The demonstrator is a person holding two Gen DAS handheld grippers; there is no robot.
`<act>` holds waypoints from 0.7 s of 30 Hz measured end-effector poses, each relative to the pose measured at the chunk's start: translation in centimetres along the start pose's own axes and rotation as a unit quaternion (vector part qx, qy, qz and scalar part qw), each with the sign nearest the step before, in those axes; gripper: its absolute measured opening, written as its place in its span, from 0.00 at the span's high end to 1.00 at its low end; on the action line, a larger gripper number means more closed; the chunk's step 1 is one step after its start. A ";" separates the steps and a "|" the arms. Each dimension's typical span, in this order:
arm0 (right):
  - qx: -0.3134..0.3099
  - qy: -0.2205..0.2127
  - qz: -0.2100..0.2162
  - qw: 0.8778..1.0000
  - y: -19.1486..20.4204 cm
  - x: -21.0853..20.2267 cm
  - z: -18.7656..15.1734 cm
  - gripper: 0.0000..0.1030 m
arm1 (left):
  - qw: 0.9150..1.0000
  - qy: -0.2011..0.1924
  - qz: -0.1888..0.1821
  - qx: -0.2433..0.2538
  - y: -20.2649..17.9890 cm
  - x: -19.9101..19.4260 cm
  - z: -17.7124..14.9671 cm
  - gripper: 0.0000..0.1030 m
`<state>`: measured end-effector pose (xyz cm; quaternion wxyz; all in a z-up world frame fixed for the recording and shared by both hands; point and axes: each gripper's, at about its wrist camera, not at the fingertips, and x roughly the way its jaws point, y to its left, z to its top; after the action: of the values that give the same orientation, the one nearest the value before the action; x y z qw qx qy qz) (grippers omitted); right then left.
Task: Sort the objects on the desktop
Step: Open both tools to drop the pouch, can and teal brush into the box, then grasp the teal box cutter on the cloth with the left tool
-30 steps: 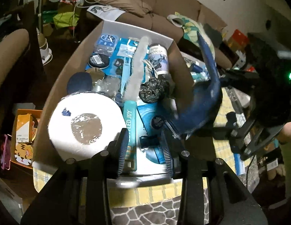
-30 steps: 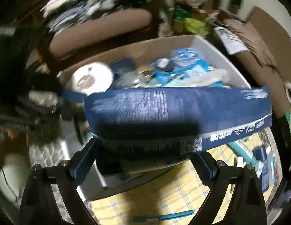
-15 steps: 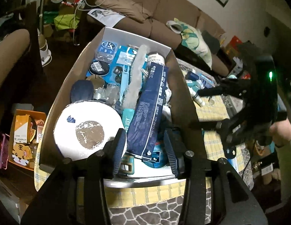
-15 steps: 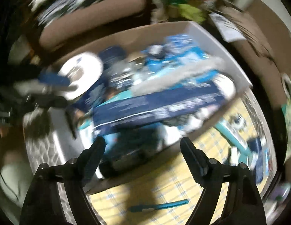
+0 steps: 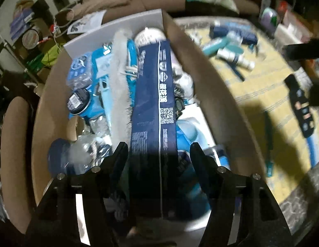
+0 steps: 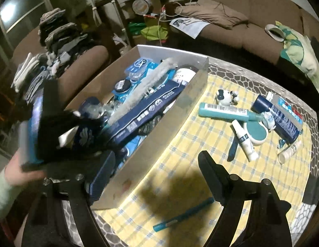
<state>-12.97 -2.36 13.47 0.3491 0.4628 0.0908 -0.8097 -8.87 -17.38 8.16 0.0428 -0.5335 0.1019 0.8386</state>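
My left gripper (image 5: 158,154) hangs spread over the long navy blue carton (image 5: 153,111), which lies lengthwise atop the clutter in the brown cardboard box (image 6: 159,127). My right gripper (image 6: 156,160) is spread and empty above the yellow checked cloth (image 6: 192,144) on the worktop, near a teal pen (image 6: 183,214).

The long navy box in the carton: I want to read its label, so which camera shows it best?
The left wrist view. The long navy box fills the middle of the frame, lying lengthwise on the carton's contents, with its printed side and QR code facing the lens. The right wrist view shows the same box smaller, at an angle, its near end hidden by the left gripper.
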 end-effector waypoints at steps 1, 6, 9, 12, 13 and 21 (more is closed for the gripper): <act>-0.003 0.000 0.001 1.000 0.0 -0.1 -0.3 0.17 | 1.000 0.005 0.006 0.000 0.0 0.6 0.2 0.42; 0.009 -0.022 0.017 1.000 -1.1 -1.2 -1.8 0.17 | 0.998 -0.012 -0.010 -0.056 1.4 -0.1 0.1 0.42; 0.041 -0.034 0.019 0.998 -3.2 -1.9 -2.9 0.15 | 0.994 -0.038 -0.039 -0.091 1.9 -1.7 0.2 0.32; 0.075 -0.042 0.011 0.996 -5.7 -2.6 -4.4 0.14 | 0.990 -0.069 -0.064 -0.103 1.3 -3.8 0.3 0.25; 0.086 -0.044 0.011 0.995 -6.4 -2.8 -4.8 0.13 | 0.989 -0.078 -0.069 -0.101 0.7 -4.4 0.4 0.22; 0.141 -0.052 -0.016 0.989 -11.2 -4.8 -9.3 0.09 | 0.988 -0.117 -0.086 -0.053 -6.3 -7.4 2.1 0.04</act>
<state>-12.34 12.59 10.23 0.2713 0.4629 -0.0349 -0.8431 -6.42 -10.52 14.93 0.0977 -0.4398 0.0054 0.8928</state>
